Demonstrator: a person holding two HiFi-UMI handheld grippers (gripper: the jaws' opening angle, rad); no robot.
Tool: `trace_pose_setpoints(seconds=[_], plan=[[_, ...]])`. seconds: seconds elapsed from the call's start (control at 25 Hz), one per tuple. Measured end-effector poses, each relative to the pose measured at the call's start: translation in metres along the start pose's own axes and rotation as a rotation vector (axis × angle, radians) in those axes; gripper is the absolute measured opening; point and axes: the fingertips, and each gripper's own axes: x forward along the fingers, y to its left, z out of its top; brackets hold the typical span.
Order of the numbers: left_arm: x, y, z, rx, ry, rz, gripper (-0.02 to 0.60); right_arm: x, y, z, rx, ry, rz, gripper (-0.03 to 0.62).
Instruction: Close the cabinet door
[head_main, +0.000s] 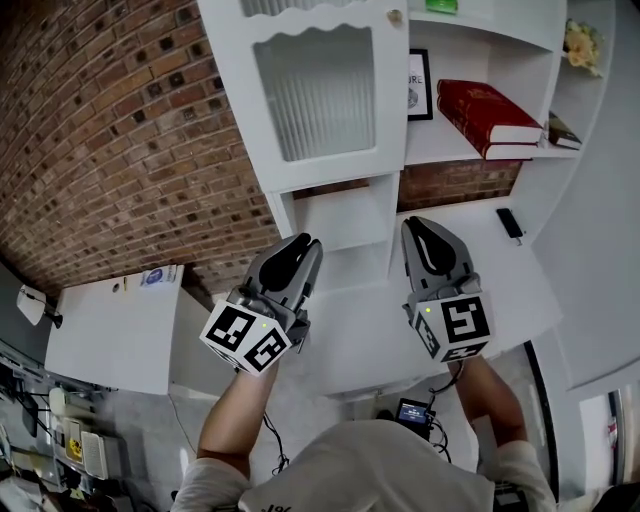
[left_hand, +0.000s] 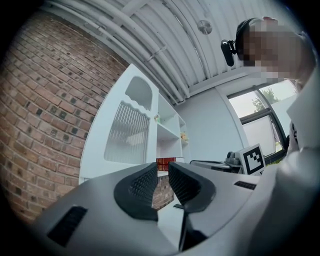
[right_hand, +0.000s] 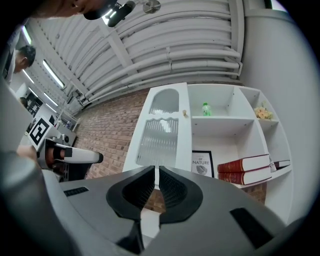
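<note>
A: Your left tongs (head_main: 308, 242) sit low in the head view. Their jaws are drawn close, with only a narrow slit between them and nothing in it.

B: It's the same for your right tongs (head_main: 420, 225). In their own view the jaws stand almost together, and nothing is held.

A: The white cabinet door with the ribbed glass pane (head_main: 318, 92) is above both of your tongs. It covers the left bay of the tall white shelf unit (head_main: 575, 130), and neither pair of tongs touches it.

B: You can see its small round knob (right_hand: 184, 114) at the door's right edge, just beside the open shelves. The door lies flat across its bay, or very nearly. I cannot tell whether it is fully home.

A: To the right of the door you have two thick red hardback books (head_main: 490, 115) stacked flat on a shelf. A black-framed print (head_main: 420, 85) stands to their left against the back.

B: Beneath your tongs is the white table (head_main: 370, 335). A small flat black object (head_main: 510, 222) lies on it, to the right of your right tongs.

A: The red-brown brick wall (head_main: 110, 130) runs along the left of the unit, beside your left tongs.
</note>
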Motion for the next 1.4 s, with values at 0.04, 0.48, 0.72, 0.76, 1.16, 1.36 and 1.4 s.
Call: trace_pose_setpoints(seconds=[0.04,0.48,0.72,0.76,1.16,1.36,1.4], plan=[[-0.002,0.0,-0.005,-0.009,0.005,0.005,0.075,-0.001,0.0,-0.005,0.009,0.009,-0.001,0.048],[-0.025,-0.002,-0.053,-0.114,0.068,0.045,0.068,-0.017,0.003,-0.049,0.072,0.096,-0.013,0.044],[-0.032,-0.009,-0.068,-0.137,0.087,0.04,0.064,-0.026,0.007,-0.069,0.091,0.142,-0.014,0.039],[-0.033,-0.01,-0.069,-0.143,0.089,0.046,0.063,-0.028,0.007,-0.073,0.094,0.15,-0.014,0.037],[-0.044,-0.019,-0.086,-0.173,0.12,0.045,0.055,-0.04,0.018,-0.1,0.121,0.216,-0.001,0.031],[-0.05,-0.021,-0.094,-0.197,0.136,0.057,0.054,-0.046,0.021,-0.11,0.132,0.237,0.008,0.028],[-0.051,-0.021,-0.097,-0.201,0.14,0.058,0.054,-0.047,0.022,-0.112,0.134,0.241,0.01,0.028]])
